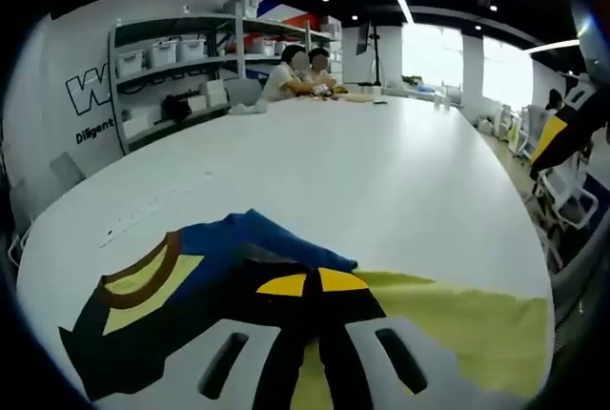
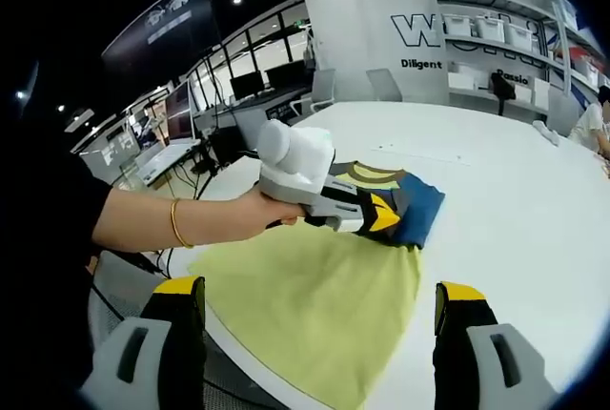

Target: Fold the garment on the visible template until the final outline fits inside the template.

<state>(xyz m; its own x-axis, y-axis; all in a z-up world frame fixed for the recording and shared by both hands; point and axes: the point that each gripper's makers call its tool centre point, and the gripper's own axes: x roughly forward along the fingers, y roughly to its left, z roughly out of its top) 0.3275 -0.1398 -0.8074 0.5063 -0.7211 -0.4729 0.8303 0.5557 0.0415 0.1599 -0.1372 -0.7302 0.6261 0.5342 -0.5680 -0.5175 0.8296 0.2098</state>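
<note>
- Yellow-green cloth, the template [image 2: 315, 305], lies flat on the white desk [image 2: 515, 200] near its close edge; seen in the right gripper view, it spreads from a hand at the left towards the desk's middle.
- At the left of that view a person's hand [image 2: 243, 215], a gold bangle [image 2: 177, 223] on the wrist, holds the left gripper [image 2: 367, 215], which reaches over the far edge of the template.
- The garment [image 2: 405, 202], blue and black with yellow and brown bands, lies bunched at the far edge of the template, just past the left gripper's tip, partly on the template and partly on bare desk.
- In the left gripper view the left gripper's [image 1: 303, 286] yellow tips sit together with garment cloth at them; the jaws look closed on the garment [image 1: 191, 286].
- In that same view the template [image 1: 457, 319] lies to the right of the garment, and the desk [image 1: 362, 172] runs far beyond both.
- The right gripper [image 2: 319, 329] hangs over the near part of the template, its two yellow-topped jaws wide apart with nothing between them.
- Beyond the far end of the desk stand shelves [image 1: 181, 57] with white boxes, against a wall with dark lettering.
- To the right of the shelves, people [image 1: 300, 71] sit at the desk's far end.
</note>
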